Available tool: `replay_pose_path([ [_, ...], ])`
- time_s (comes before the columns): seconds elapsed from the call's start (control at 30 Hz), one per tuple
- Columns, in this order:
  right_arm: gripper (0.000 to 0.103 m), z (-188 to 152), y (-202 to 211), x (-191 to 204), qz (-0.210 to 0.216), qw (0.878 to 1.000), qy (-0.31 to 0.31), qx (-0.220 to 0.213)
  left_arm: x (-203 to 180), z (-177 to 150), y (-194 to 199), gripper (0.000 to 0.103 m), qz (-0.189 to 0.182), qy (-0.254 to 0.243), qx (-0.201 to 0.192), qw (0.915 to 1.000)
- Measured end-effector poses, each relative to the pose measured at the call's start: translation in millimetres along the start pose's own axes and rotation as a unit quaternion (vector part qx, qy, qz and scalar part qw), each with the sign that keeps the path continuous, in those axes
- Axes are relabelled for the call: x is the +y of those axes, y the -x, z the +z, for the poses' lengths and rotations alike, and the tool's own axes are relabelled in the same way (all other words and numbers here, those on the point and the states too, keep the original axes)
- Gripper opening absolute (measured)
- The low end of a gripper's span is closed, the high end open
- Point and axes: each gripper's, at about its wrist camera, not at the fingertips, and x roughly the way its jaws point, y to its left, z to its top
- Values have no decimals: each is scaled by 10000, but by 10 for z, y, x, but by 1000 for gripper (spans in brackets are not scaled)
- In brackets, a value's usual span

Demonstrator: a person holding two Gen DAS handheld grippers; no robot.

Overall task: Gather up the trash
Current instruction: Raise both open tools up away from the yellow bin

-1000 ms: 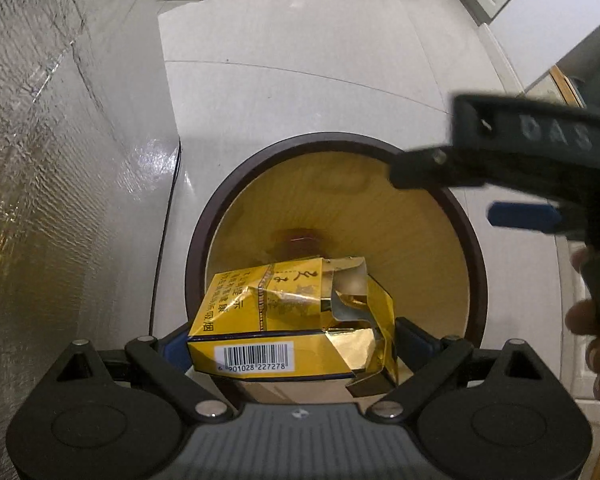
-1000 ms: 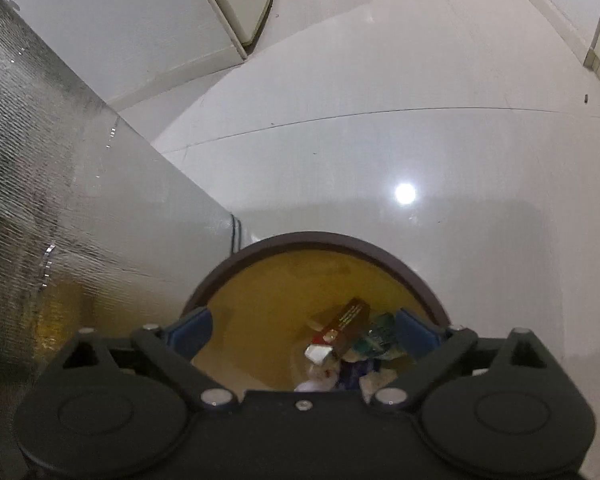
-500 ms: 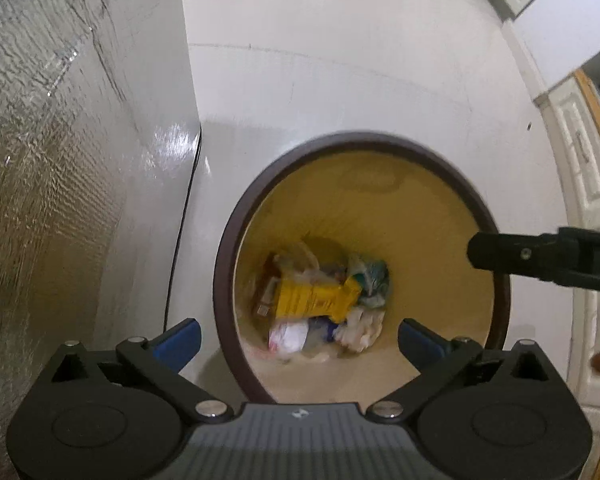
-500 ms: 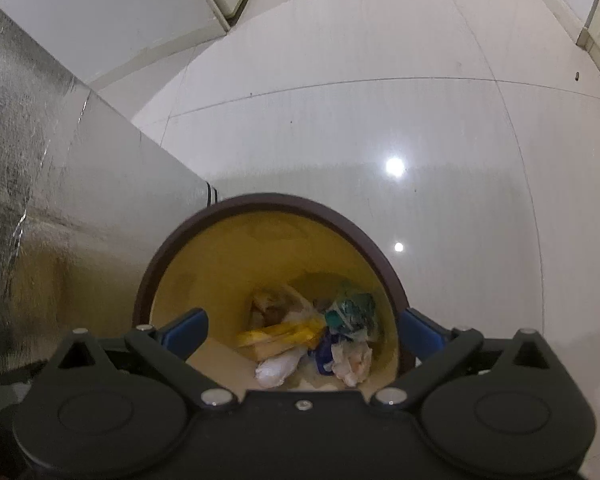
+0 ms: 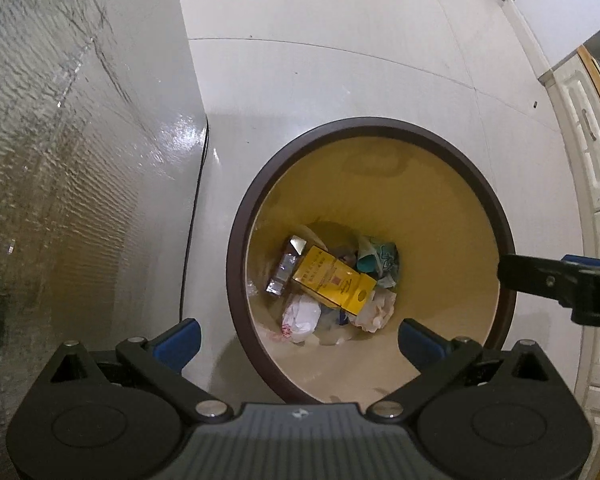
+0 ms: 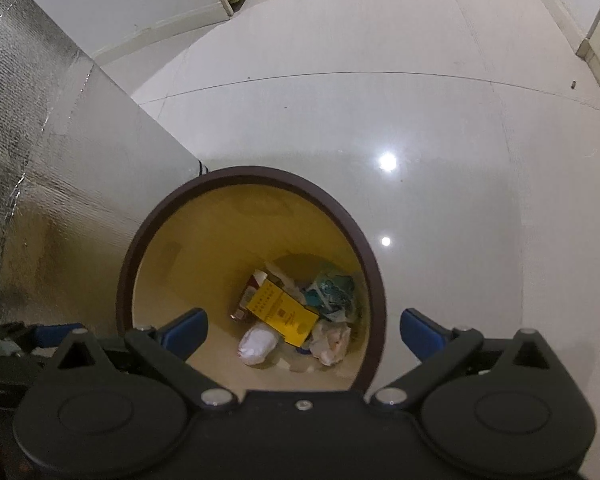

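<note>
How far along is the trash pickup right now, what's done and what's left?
Done: the yellow carton lies at the bottom of the bin among crumpled paper and wrappers. In hand: nothing; the left gripper and right gripper are both open and empty above the bin. Left: no loose trash shows on the visible floor, so any remaining pieces lie out of view.

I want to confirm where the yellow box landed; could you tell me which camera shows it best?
The left wrist view: it looks straight down the bin, so the yellow box lies face-up and unobstructed on the other trash. The right wrist view shows the box too, but smaller and more slanted.
</note>
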Motion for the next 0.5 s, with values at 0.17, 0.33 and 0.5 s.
replay_pose_path([
  [0.17,103,-25,103,-52,-8,10000,-14,-32,29,18,163,103,41,25,-83,10000],
  [0.33,103,-76,202,-45,-11,10000,67,-52,54,-4,289,103,160,43,-171,9997],
  [0.5,103,-124,336,-1,-11,9998,172,-94,98,-23,452,103,157,130,-286,9994],
])
